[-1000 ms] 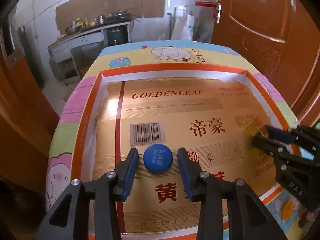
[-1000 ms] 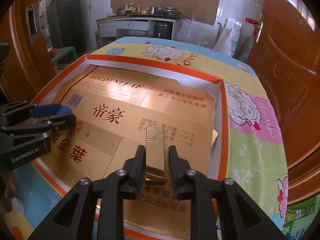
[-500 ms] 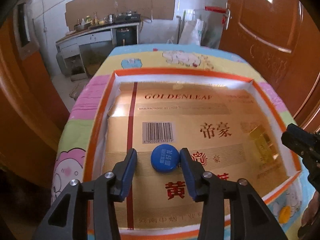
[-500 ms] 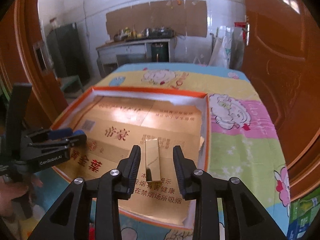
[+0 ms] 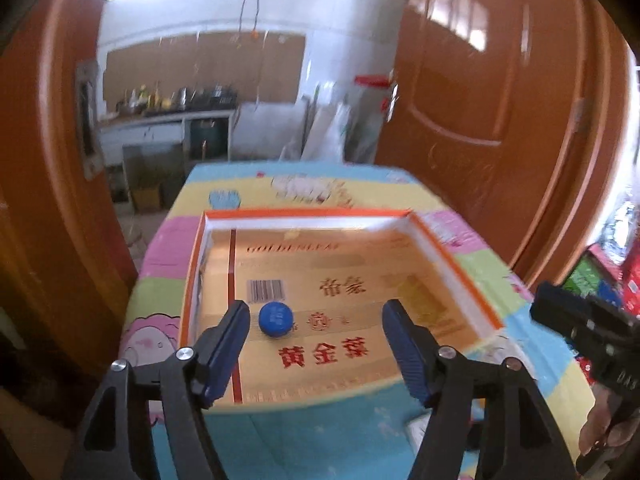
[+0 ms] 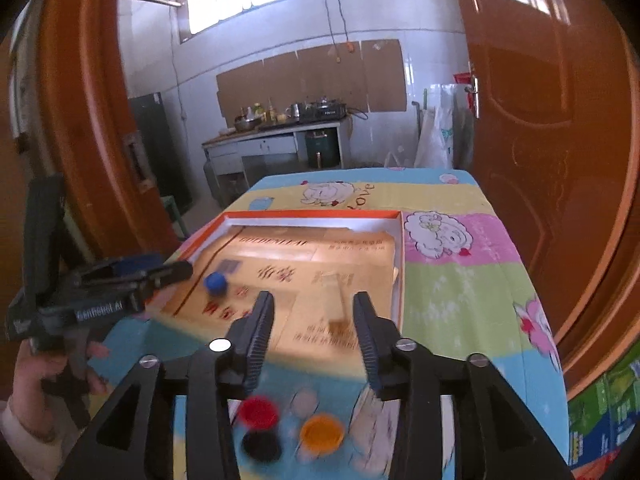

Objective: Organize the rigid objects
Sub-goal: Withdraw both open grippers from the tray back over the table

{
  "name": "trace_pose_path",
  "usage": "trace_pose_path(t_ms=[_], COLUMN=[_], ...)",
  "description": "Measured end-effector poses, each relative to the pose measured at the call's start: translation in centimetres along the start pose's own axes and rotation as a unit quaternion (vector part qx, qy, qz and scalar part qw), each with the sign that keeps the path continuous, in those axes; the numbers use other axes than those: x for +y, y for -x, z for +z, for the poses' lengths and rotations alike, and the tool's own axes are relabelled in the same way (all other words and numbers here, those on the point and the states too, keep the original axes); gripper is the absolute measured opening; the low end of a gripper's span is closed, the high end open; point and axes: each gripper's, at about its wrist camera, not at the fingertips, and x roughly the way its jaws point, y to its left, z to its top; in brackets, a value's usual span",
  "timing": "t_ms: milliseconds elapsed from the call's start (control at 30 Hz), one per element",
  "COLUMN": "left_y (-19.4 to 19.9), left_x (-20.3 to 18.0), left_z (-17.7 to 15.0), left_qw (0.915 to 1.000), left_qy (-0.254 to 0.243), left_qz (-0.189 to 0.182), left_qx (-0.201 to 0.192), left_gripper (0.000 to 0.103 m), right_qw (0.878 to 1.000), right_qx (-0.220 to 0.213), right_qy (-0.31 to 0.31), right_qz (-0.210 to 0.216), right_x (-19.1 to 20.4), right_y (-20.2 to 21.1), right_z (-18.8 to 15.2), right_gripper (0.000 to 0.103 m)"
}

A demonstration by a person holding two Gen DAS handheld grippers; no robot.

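Your blue bottle cap (image 5: 275,319) lies flat on the gold printed cardboard lining the shallow orange-rimmed box (image 5: 308,213), near the barcode (image 5: 265,290) at the box's left side. From the right wrist it shows as a blurred blue blob (image 6: 215,282). The gold bar-shaped block (image 6: 335,300) lies on the same lining toward the right side, so smeared and close in colour to the cardboard that its edges are hard to trace; from the left wrist it is only a faint gold patch (image 5: 424,298).

Your left gripper (image 5: 316,334) has just been opening and stands spread wide, the cap lying just inside the left finger with nothing touching it. Your right gripper (image 6: 313,320) has just been opening too; its jaws are apart, and the block sits between and beyond the tips without contact.

In front of the box, on the cartoon-print tablecloth (image 6: 460,280), sit a red cap (image 6: 259,412), a black cap (image 6: 261,446) and an orange cap (image 6: 322,434), all blurred and partly cut off by the right gripper's fingers; pale round shapes beside them cannot be identified. Your hand (image 6: 28,364) on the left gripper is cut off at the picture's edge
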Motion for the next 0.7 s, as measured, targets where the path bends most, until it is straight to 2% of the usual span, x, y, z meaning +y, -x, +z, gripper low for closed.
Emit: trace_pose_path(t_ms=[100,133,200,233,333,500,700], left_y=[3.2,4.4,6.5,7.3,10.2,13.4,16.1], left_x=[-0.6,-0.8,-1.3,-1.4,-1.5,-1.4,-1.7], left_z=[-1.0,-1.5,-2.5,-3.0,-5.1,-7.9,-11.3], left_qw=[0.9993,0.9987,0.9976,0.9971,0.9955,0.9941,0.9932], left_qy=[-0.007,-0.012,-0.015,-0.013,0.013,0.036,0.028], left_qz=[-0.014,-0.017,-0.019,-0.021,-0.015,0.014,0.038], left_qx=[-0.033,-0.046,-0.065,-0.072,-0.093,-0.101,-0.106], left_gripper=[0.069,0.069,0.069,0.069,0.069,0.069,0.069], right_qw=[1.000,1.000,1.000,1.000,1.000,0.999,0.999], right_qx=[-0.018,-0.022,-0.026,-0.025,-0.017,0.002,0.008], right_qy=[-0.002,0.000,0.004,0.007,0.014,0.018,0.015], right_qz=[0.016,0.016,0.008,0.003,-0.014,-0.028,-0.041], right_x=[1.1,1.7,2.6,3.2,4.3,6.4,8.6], right_y=[3.3,4.3,6.0,6.7,7.8,9.0,9.7], right_z=[-2.1,-2.9,-4.7,-5.6,-7.6,-10.9,-13.6], right_gripper=[0.046,0.050,0.069,0.070,0.070,0.070,0.071])
